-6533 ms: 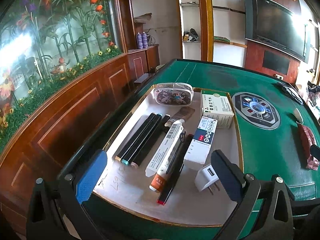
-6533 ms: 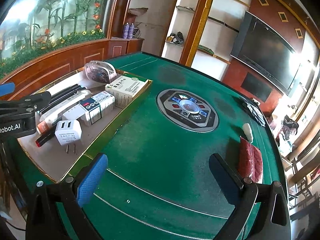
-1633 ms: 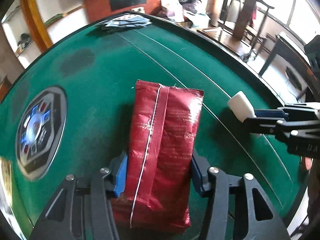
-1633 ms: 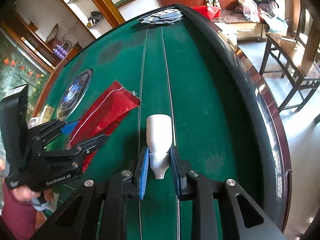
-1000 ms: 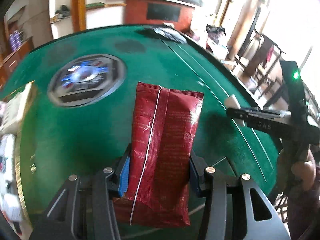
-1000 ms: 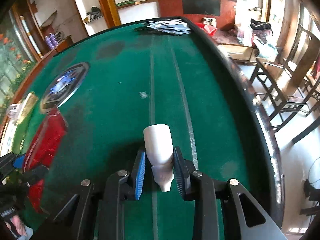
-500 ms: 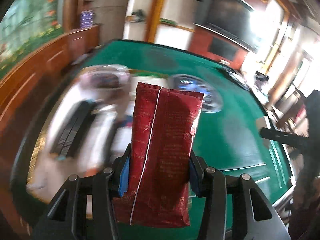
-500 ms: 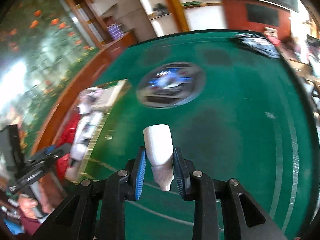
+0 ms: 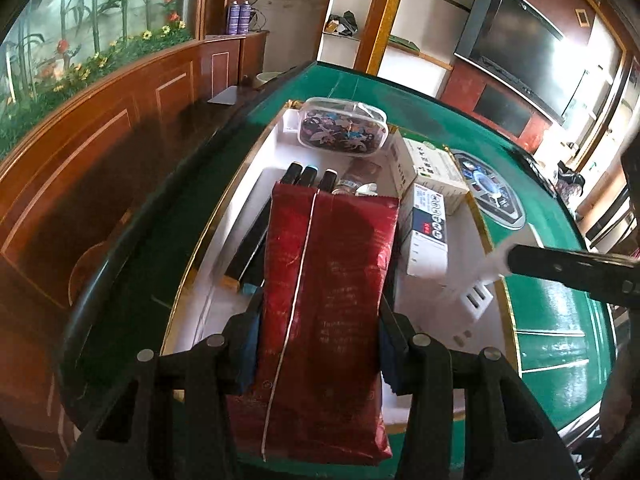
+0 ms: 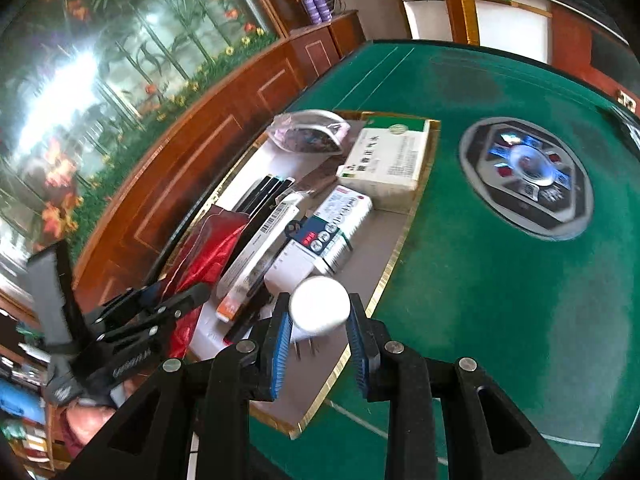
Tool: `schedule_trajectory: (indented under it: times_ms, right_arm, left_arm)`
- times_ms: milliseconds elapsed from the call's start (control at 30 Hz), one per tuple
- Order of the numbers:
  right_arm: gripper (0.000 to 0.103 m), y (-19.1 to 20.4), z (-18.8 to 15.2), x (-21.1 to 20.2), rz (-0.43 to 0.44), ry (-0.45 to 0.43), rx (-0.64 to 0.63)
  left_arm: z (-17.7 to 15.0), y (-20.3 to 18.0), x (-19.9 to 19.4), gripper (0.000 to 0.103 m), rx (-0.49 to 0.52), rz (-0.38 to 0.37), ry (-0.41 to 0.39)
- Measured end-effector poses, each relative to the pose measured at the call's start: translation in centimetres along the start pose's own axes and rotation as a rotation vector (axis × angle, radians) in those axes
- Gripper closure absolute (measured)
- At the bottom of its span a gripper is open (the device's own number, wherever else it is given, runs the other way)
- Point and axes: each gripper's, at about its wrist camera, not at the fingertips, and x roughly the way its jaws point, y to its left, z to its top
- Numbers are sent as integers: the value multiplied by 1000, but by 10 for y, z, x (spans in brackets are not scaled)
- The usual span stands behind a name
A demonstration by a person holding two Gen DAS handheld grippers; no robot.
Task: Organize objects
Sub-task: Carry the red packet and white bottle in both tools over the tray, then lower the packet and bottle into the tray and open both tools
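Pouch (image 9: pixel 328 296) gripped lengthwise in left jaws over tray (image 9: pixel 208 240) centre-frame; right jaws grip white bottle (image 10: pixel 319 305) above tray's near edge.

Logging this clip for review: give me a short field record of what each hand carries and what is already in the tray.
left tongs: shut on red foil packet, above tray
right tongs: shut on small white bottle, over tray's near corner
tray: gold-rimmed, on green table
tray contents: clear patterned pouch, medicine boxes, black pens, white USB charger
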Motion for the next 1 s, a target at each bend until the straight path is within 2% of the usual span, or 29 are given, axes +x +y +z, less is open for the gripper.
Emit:
schedule_trajectory:
  times_ms: [167,433,533,600,633,700,800,867,1000]
  right_arm:
    - [74,0,14,33,-80,47,-3]
    - [73,-12,26,45,-128,60,29]
    - [63,-17,31,44,-118,52,47]
    - [55,-17,35,41,-104,37,54]
    - [51,-17,37,38,-100,24,53]
    - [48,-14,40,31,-90,-11,41]
    - [38,-5,39,14,-86,-80,7]
    - [26,4,36,1,-110,-137,-16]
    - [17,20,24,-22,-166,-241,-61]
  left_arm:
    - [-2,0,11,55,-1,-12,13]
    - [-4,-1,16,46,-1,10,-22]
    - [-4,-1,15,38,-21,1,-42]
    - [-3,-2,11,25,-29,10,-66]
    - [-3,-2,9,23,-28,20,-76]
    - [-1,-3,4,18,-25,43,-102]
    - [1,-6,-7,11,-24,111,-157]
    - [3,-6,-16,9,-26,157,-198]
    - [6,-6,-36,0,-48,272,-293]
